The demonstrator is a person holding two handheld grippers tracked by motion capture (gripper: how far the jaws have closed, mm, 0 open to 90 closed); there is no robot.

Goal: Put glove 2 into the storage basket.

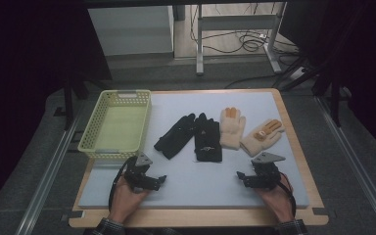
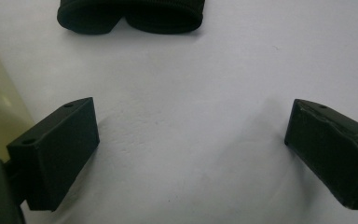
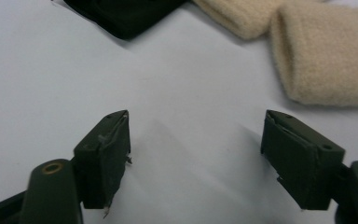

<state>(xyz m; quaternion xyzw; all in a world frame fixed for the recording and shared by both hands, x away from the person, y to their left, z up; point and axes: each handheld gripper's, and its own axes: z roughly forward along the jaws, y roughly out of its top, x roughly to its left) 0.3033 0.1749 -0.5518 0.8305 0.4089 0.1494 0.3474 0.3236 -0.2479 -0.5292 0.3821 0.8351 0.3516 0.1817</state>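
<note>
So far nothing is held: both grippers rest low over the pale blue mat (image 1: 186, 186) at the person's edge of the table, and the work looks to be at its very start, the reach before a first pick. The left gripper (image 1: 162, 179) has its jaws spread wide with bare mat between them; in its own view the cuffs of the two black gloves (image 2: 130, 16) lie straight ahead of the jaws, well apart from the tips. The right gripper (image 3: 196, 144) also stands released, nothing between its jaws. Ahead of them and off to the right jaw's side lie the cuffs of the two cream gloves (image 3: 326, 60), with a corner of a black glove ahead on the other side.

From the high view the four gloves lie in a row beyond both grippers, the black pair (image 1: 193, 137) touching each other, the cream pair (image 1: 247, 131) just beside them, and the yellow basket (image 1: 92, 128) stands empty beyond the left gripper, to its outer side.

My judgement is that the gloves are meant for the basket. The next move calls for carrying a gripper forward until one cuff sits between the open jaws, coming down close to the mat so the lower jaw slips under the fabric, then closing on a single glove rather than both of a touching pair.
</note>
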